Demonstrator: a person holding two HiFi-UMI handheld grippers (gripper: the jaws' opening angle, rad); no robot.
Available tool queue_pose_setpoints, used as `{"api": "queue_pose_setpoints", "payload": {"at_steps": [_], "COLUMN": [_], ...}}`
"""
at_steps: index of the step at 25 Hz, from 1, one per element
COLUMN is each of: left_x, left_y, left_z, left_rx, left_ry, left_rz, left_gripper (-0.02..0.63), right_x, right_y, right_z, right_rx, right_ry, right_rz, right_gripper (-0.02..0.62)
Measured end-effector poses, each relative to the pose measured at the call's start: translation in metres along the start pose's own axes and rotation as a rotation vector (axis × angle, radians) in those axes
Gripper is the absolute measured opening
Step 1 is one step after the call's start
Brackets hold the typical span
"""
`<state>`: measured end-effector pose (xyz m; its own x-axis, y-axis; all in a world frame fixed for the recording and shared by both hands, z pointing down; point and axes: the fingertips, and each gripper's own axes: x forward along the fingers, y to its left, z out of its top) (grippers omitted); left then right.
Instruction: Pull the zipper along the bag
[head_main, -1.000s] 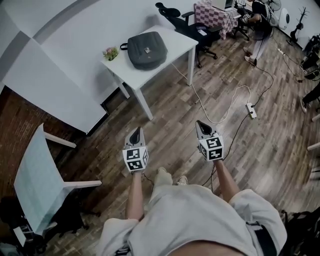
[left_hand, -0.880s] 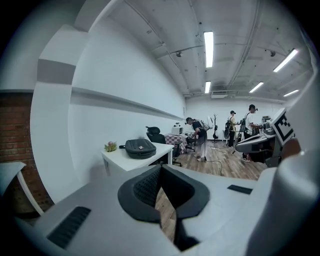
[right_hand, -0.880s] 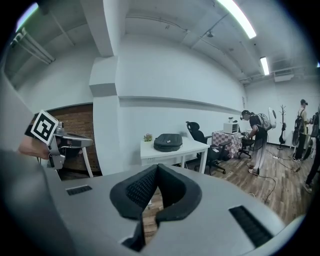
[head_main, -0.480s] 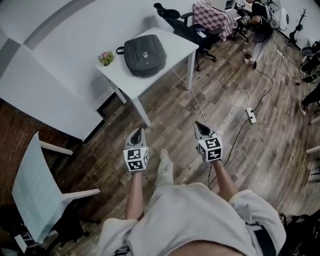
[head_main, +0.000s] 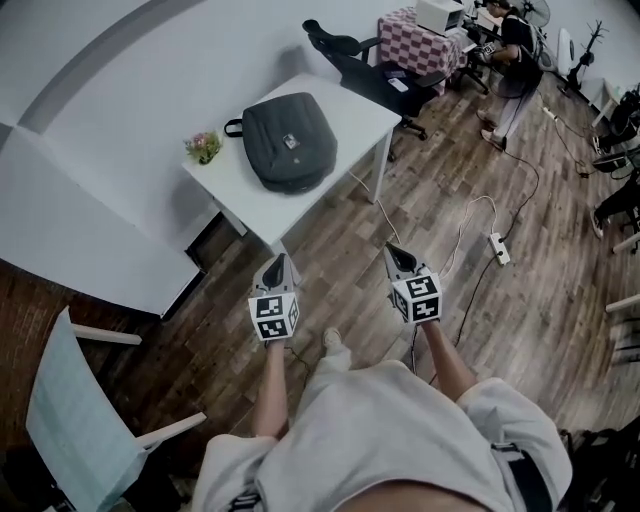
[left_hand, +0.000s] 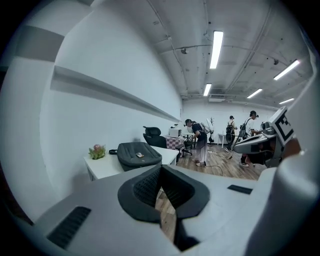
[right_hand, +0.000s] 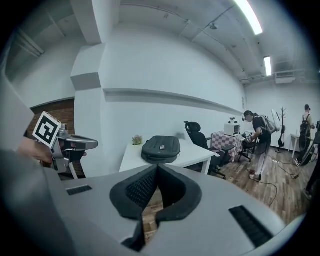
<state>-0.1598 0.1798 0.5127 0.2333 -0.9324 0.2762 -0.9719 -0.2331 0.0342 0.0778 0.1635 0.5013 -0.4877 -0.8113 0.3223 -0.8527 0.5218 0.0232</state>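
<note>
Right now the person is holding both tools out over the wooden floor (head_main: 330, 215), side by side and apart from each other. The left hand-held gripper (head_main: 278, 262) is pressing its jaws tight together, and nothing is sitting between them. The right hand-held gripper (head_main: 393, 252) is doing the same: its jaws are closed all the way and holding nothing. Both are pointing a little downward.

The bag (head_main: 290, 140) is lying flat on the white bench (head_main: 352, 98), well ahead of both hand-held grippers and touching neither one. It is sitting almost straight ahead of the right hand-held gripper and a bit to the left of where the left one is pointing. Its zipper is too small to make out.

A little plant (head_main: 203, 147) is standing on the bench just beside the bag, near the wall. A black office chair (head_main: 345, 50) is sitting past the bench, with a table in a checked cloth (head_main: 410, 38) behind it. A person (head_main: 515, 50) is standing far ahead and to the right. A power strip (head_main: 499, 248) is lying on the floor to the right of the right hand-held gripper. A pale chair (head_main: 70, 420) is standing back and to the left of the left one.
</note>
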Motion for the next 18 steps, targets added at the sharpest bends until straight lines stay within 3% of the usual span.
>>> {"api": "queue_pose_setpoints", "payload": {"at_steps": [10, 18], "left_x": [0.085, 0.122], "left_y": [0.055, 0.051], "left_z": [0.026, 0.021], "left_rx": [0.015, 0.035], "left_ry": [0.012, 0.044], "left_rz": [-0.084, -0.156], "left_gripper": [0.026, 0.026], "right_x": [0.08, 0.093], "right_y": [-0.008, -0.02], "right_z": [0.034, 0.022], "right_rx": [-0.013, -0.001], "right_ry": [0.023, 0.066], "right_rz": [-0.07, -0.113], "right_gripper": [0.012, 0.012]}}
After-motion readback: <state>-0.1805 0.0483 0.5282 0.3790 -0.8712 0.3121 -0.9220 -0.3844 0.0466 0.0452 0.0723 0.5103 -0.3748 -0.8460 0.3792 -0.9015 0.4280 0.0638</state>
